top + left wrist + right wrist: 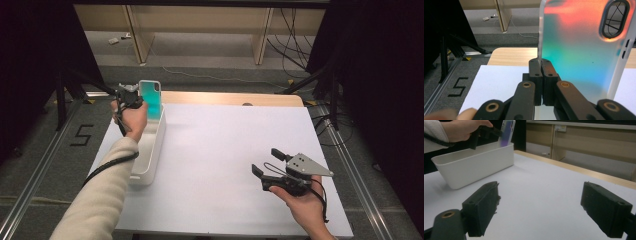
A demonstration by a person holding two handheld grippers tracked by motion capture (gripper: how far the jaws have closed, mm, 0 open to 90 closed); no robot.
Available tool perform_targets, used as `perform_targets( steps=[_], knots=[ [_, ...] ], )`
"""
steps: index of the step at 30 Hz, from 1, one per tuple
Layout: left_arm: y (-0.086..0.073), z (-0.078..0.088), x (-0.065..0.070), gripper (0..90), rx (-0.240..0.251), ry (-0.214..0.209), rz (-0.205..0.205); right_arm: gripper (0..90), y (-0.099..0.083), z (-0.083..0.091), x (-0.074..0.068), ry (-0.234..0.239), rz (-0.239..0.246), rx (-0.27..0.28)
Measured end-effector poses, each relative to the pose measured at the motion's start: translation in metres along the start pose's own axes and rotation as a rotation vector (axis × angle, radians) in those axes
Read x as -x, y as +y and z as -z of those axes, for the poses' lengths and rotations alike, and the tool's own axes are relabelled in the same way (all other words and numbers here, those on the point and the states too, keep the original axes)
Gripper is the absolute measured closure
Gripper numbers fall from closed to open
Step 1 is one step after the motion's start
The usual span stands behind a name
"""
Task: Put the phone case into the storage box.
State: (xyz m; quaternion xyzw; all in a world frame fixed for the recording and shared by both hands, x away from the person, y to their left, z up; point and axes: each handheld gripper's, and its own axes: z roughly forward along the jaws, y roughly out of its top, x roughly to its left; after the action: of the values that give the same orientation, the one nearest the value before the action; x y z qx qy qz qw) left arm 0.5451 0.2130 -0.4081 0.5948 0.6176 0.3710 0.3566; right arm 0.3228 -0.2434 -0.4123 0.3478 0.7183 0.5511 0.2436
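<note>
Left gripper (540, 65) was clamped on the edge of a translucent iridescent phone case (150, 98), held upright over the far end of the long white plastic bin (150, 155) at table's left. Right gripper (268, 164) rested near right, jaws wide apart, empty. Step judged: lowering case into bin; next move calls for descent, then release.

Translucent teal-tinted phone case (150, 98) stands upright over the white bin (150, 150).

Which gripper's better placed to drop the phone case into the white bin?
Left. The left gripper is shut on the phone case, upright over the bin's far end. The right gripper rests open, far across the table.
</note>
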Motion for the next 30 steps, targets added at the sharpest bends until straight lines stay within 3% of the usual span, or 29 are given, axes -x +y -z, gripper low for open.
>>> perform_targets(
  steps=[30],
  knots=[
    [-0.0095, -0.0073, -0.0015, 87.8, -0.044, 0.002, -0.003, 15.9, -0.0008, 0.0, -0.0008, 0.001, -0.007, -0.021]
  ],
)
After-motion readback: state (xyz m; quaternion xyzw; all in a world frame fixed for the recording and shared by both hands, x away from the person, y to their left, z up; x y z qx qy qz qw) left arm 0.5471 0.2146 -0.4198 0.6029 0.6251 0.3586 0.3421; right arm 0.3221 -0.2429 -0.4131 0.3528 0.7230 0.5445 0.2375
